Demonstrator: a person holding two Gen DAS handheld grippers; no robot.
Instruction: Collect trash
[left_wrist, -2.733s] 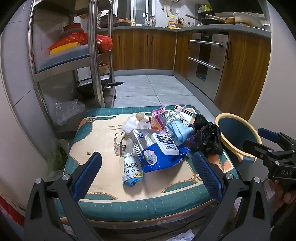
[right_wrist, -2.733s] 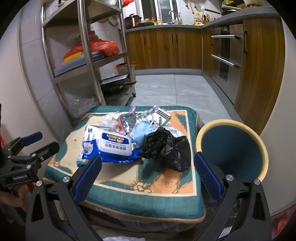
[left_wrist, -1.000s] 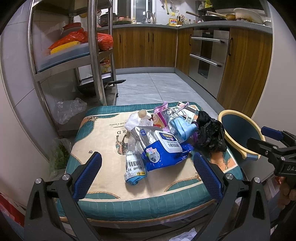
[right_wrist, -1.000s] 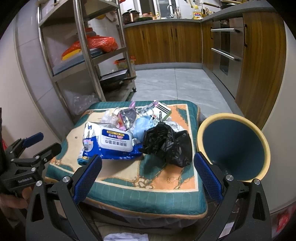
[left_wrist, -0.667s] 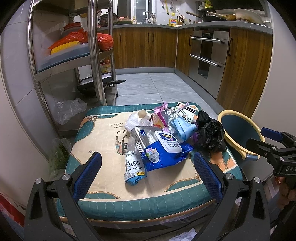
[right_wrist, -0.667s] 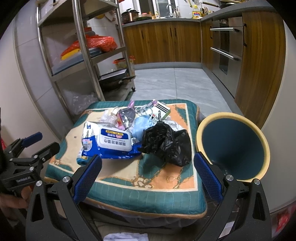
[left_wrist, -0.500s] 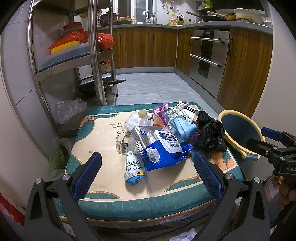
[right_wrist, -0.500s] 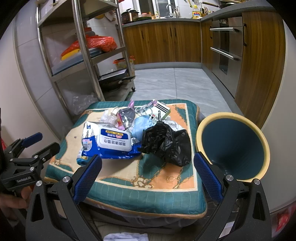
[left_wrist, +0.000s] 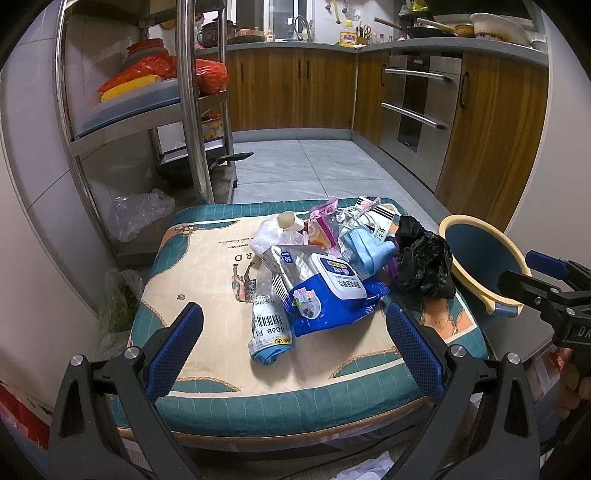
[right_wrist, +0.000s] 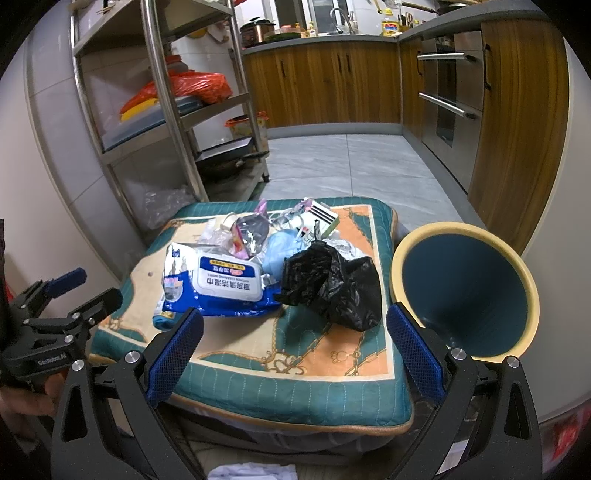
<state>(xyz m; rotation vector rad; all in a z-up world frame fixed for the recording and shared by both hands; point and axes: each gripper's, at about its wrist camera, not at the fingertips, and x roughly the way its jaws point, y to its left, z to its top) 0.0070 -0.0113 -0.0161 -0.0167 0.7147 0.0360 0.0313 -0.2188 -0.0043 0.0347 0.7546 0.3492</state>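
Both tongs, left (left_wrist: 293, 341) and right (right_wrist: 293, 341), hang released short of the cushion (right_wrist: 295, 373); I judge the black bag (right_wrist: 334, 284) beside the bin (right_wrist: 463, 291) light, limp, best pinched at a raised fold.

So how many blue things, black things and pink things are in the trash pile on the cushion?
Blue: 3, wipes pack, rolled bag, light blue bottle.
Black: 1, plastic bag.
Pink: 1, snack wrapper.
Total: 5.

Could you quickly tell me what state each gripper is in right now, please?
Left gripper: open, holding nothing.
Right gripper: open, holding nothing.
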